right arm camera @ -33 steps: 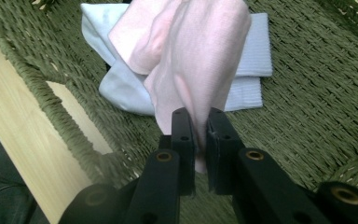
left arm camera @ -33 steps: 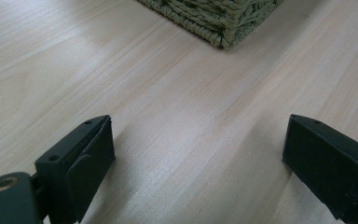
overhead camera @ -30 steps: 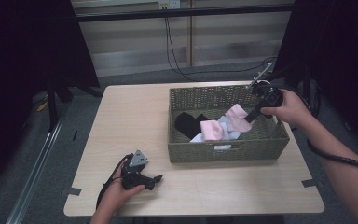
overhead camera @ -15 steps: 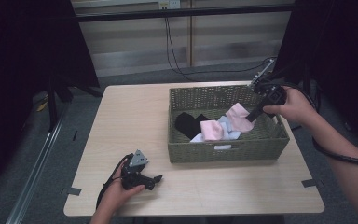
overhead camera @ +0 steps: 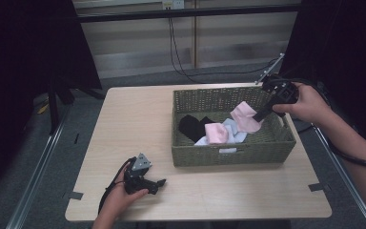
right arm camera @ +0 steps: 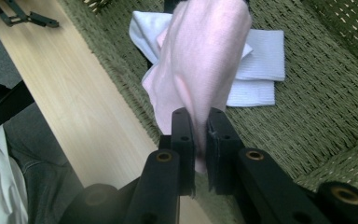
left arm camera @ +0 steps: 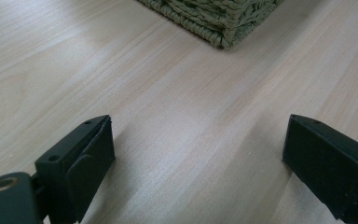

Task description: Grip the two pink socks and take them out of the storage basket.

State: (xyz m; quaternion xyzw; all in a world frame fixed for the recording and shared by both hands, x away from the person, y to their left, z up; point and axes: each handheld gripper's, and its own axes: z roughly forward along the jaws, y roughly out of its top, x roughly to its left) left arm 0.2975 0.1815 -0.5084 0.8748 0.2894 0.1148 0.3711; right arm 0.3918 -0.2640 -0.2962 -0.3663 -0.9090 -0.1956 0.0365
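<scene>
A green woven basket [overhead camera: 276, 143] stands on the right half of the wooden table [overhead camera: 138, 124]. Inside lie a black sock [overhead camera: 193, 126], a second pink sock [overhead camera: 216, 133] and light blue socks [overhead camera: 232, 129]. My right gripper [overhead camera: 258, 116] is shut on a pink sock [overhead camera: 244, 116] and holds it above the basket's right part; the pink sock [right arm camera: 200, 70] hangs from the closed black jaws over white-blue socks [right arm camera: 261, 70]. My left gripper [overhead camera: 158, 183] rests open on the table near the front left, nothing between its fingers [left arm camera: 81, 158].
The basket's corner [left arm camera: 219, 23] lies ahead of the left gripper. Bare tabletop spreads left of and in front of the basket. A dark frame and cables stand behind the table. A person's trouser leg [right arm camera: 32, 140] is beside the table edge.
My right gripper has risen with the pink sock, lifting it off the pile in the basket. The left gripper has stayed put.
</scene>
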